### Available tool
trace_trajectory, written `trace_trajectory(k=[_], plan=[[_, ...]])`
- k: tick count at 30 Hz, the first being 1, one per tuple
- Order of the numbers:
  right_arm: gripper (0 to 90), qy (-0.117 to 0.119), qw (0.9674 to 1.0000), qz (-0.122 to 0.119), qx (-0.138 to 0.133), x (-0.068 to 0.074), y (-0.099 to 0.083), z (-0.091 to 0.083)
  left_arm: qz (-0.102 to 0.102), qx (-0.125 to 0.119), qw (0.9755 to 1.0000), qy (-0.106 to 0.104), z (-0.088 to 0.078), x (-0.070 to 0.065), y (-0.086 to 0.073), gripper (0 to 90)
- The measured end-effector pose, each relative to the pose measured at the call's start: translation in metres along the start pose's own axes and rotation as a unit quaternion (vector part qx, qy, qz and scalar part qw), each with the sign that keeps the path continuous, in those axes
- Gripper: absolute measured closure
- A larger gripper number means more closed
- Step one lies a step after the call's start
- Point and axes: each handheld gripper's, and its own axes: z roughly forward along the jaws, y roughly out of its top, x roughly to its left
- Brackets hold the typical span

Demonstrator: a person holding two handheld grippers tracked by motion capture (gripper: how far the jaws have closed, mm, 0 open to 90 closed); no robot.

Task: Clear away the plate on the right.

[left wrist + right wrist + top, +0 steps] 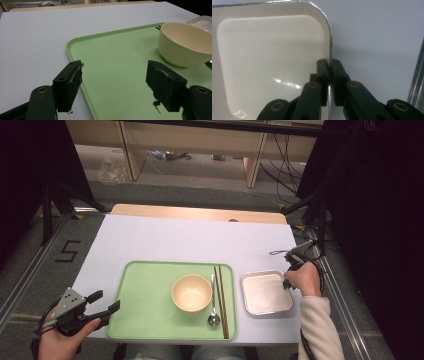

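A white square dish (266, 292) with a metal-edged rim lies on the white table, just right of a green tray (145, 290). My right gripper (287, 282) is shut on the dish's right rim; in the right gripper view the two jaws of that gripper (329, 62) pinch the rim of the empty dish (269, 57) between them. On the tray stand a cream bowl (191, 292), a metal spoon (213, 312) and a pair of brown chopsticks (221, 300). My left gripper (102, 305) stands open at the tray's left edge, its jaws (113, 75) astride the tray's rim (75, 52), with the bowl (182, 45) farther off.
The far half of the table (200, 237) is bare white surface, with a wooden strip (200, 212) along its far edge. A metal rail (340, 310) runs close beside the table's right edge. Dark stands and cables flank both sides.
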Motion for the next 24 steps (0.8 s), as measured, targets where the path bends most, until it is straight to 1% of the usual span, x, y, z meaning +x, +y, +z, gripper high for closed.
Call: trace_trajectory(k=[1,2,3,4,5,7,8,9,10,11,12,13,14,15,16,17,18,19,20,21,22,23,24], plan=[[88.4,-0.003,0.9998,-0.014,-0.015,0.002,-0.001,-0.007,0.0,0.0,1.0,0.0,0.0,0.0,0.0,28.7],[88.4,-0.003,0.9998,-0.014,-0.015,0.002,-0.001,-0.007,0.0,0.0,1.0,0.0,0.0,0.0,0.0,28.6],[89.4,0.001,0.9995,-0.025,-0.02,0.004,-0.002,-0.016,0.0,0.0,1.0,0.0,0.0,0.0,0.0,28.6],[89.4,0.001,0.9995,-0.025,-0.02,0.004,-0.002,-0.016,0.0,0.0,1.0,0.0,0.0,0.0,0.0,28.6],[89.5,0.002,0.9994,-0.013,-0.033,0.008,-0.003,-0.019,0.0,0.0,1.0,0.0,0.0,0.0,0.0,28.6],[89.5,-0.012,0.9989,-0.031,-0.034,0.011,-0.004,-0.024,0.0,0.0,1.0,0.0,0.0,0.0,0.0,28.6],[89.5,-0.012,0.9987,-0.039,-0.031,0.013,-0.004,-0.026,0.0,0.0,1.0,0.0,0.0,0.0,0.0,28.6],[89.5,-0.015,0.9987,-0.038,-0.03,0.014,-0.004,-0.027,0.0,0.0,1.0,0.0,0.0,0.0,0.0,28.6],[89.5,-0.015,0.998,-0.044,-0.042,0.014,-0.004,-0.027,-0.001,0.0,1.0,0.0,0.0,0.0,0.0,28.6],[89.5,-0.014,0.9984,-0.037,-0.04,0.016,-0.005,-0.03,-0.002,0.0,1.0,-0.001,0.0,0.0,0.0,28.6],[89.5,-0.014,0.9984,-0.037,-0.04,0.016,-0.005,-0.03,-0.002,0.0,1.0,-0.001,0.0,0.0,0.0,28.6],[89.5,-0.018,0.9989,-0.02,-0.04,0.02,-0.006,-0.032,-0.002,0.0,1.0,-0.001,0.0,0.0,0.0,28.6],[89.5,-0.017,0.9977,-0.041,-0.05,0.017,-0.006,-0.034,-0.003,-0.001,1.0,-0.001,0.0,0.0,0.0,28.6],[89.5,-0.015,0.9984,-0.02,-0.05,0.022,-0.007,-0.037,-0.001,-0.001,1.0,0.0,0.0,0.0,0.0,28.6],[89.5,-0.015,0.9984,-0.02,-0.05,0.022,-0.007,-0.037,-0.001,-0.001,1.0,0.0,0.0,0.0,0.0,28.7],[89.5,-0.009,0.9978,-0.022,-0.061,0.022,-0.008,-0.039,-0.001,-0.001,1.0,0.0,0.0,0.0,0.0,28.7],[89.5,-0.008,0.9968,-0.038,-0.069,0.022,-0.008,-0.042,-0.001,0.0,1.0,0.0,-0.001,0.0,0.0,28.7],[89.5,-0.004,0.997,-0.026,-0.073,0.025,-0.009,-0.044,-0.002,0.001,1.0,0.002,-0.001,0.0,0.001,28.6],[89.5,-0.004,0.997,-0.026,-0.073,0.025,-0.009,-0.044,-0.002,0.001,1.0,0.002,-0.001,0.0,0.001,28.7],[89.5,0.001,0.9953,-0.044,-0.086,0.024,-0.008,-0.047,-0.007,-0.002,1.0,0.0,-0.001,-0.001,0.001,28.6],[89.5,0.001,0.9953,-0.044,-0.086,0.024,-0.008,-0.047,-0.007,-0.002,1.0,0.0,-0.001,-0.001,0.001,28.6],[89.5,0.001,0.9949,-0.041,-0.092,0.025,-0.008,-0.048,-0.009,-0.004,0.9999,-0.001,-0.001,-0.001,0.002,28.6],[89.5,0.013,0.9942,-0.035,-0.101,0.028,-0.009,-0.051,-0.01,-0.006,0.9999,-0.004,-0.001,-0.001,0.003,28.6]])
